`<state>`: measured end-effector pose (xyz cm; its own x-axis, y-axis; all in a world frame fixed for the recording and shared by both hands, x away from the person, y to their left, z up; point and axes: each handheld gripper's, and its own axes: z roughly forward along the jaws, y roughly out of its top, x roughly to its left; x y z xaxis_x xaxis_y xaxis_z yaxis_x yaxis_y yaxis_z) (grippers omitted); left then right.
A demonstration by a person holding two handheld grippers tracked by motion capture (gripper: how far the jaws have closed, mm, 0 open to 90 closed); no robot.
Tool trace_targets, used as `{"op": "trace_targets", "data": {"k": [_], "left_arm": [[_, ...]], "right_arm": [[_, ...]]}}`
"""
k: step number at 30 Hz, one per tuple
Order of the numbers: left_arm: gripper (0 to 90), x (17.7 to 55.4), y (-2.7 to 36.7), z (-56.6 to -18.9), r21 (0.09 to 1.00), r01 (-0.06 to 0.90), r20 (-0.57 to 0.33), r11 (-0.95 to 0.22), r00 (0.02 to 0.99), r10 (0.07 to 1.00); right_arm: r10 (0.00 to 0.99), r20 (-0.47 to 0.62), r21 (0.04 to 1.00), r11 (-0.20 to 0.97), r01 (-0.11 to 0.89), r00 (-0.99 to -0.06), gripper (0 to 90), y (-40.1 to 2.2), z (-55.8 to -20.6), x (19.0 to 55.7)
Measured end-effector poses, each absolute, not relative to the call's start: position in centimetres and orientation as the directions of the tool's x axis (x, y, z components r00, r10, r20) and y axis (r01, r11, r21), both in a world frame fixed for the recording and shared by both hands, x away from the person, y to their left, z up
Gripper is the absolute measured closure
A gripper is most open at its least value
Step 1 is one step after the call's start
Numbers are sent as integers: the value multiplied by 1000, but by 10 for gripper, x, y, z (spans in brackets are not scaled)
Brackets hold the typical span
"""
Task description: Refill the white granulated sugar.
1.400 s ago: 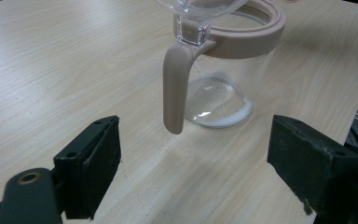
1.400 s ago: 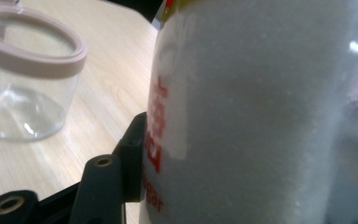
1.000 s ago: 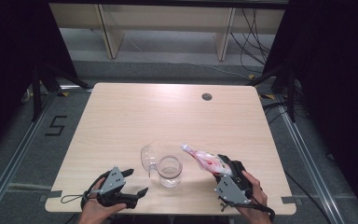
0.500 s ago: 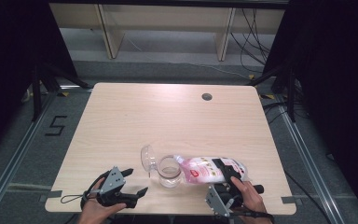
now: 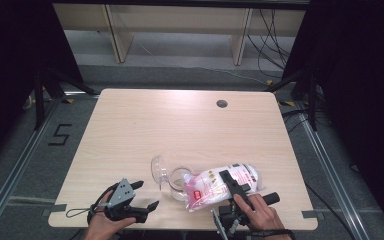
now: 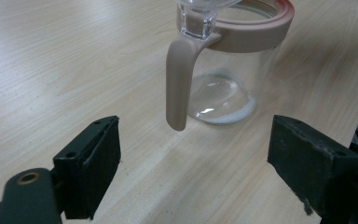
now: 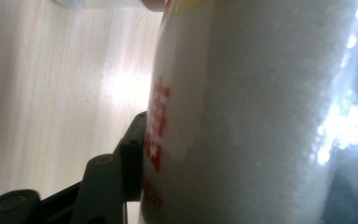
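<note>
A clear glass jug (image 5: 176, 179) with a pink rim stands near the table's front edge, its clear lid (image 5: 158, 168) tipped open to the left. My right gripper (image 5: 247, 187) is shut on a plastic bag of white granules (image 5: 212, 186), which lies tilted with its left end over the jug's mouth. In the right gripper view the bag (image 7: 261, 116) with red print presses against one black finger (image 7: 123, 168). My left gripper (image 5: 146, 195) rests open left of the jug. In the left gripper view, its jaws (image 6: 193, 158) face the jug's pink handle (image 6: 177, 79) from a short distance, touching nothing.
The light wooden table (image 5: 180, 125) has a dark round hole (image 5: 222, 104) at the back right. A thin layer of white grains lies in the jug's bottom (image 6: 223, 116). Beyond the table stands pale shelving (image 5: 180, 35); black curtains flank both sides.
My right gripper has turned the bag from edge-on to flat and carried it left, so its end now reaches the jug's mouth. The left gripper has kept still.
</note>
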<state>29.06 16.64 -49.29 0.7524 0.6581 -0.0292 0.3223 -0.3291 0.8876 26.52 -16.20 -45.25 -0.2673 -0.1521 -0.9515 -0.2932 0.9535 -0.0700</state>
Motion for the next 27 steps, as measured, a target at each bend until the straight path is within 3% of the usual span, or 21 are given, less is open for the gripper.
{"op": "trace_targets", "data": {"k": [1, 3, 9, 10, 27], "left_arm": [[167, 290, 167, -492, 881, 319, -14, -350, 756, 654], [167, 291, 167, -491, 884, 311, -10, -349, 758, 652], [167, 291, 168, -492, 879, 320, -12, -353, 755, 655], [167, 290, 167, -492, 879, 334, -28, -339, 748, 663], [167, 292, 168, -492, 882, 314, -7, -352, 755, 656]], "right_arm": [[-209, -951, -125, 934, -334, -226, 493, -160, -450, 268], [-174, -951, -95, 952, -291, -256, 493, -160, -453, 265], [-272, -945, -198, 918, -344, -181, 496, -155, -449, 270], [-242, -949, -168, 931, -325, -200, 497, -157, -451, 269], [-315, -939, -254, 906, -338, -138, 502, -157, -445, 269]]}}
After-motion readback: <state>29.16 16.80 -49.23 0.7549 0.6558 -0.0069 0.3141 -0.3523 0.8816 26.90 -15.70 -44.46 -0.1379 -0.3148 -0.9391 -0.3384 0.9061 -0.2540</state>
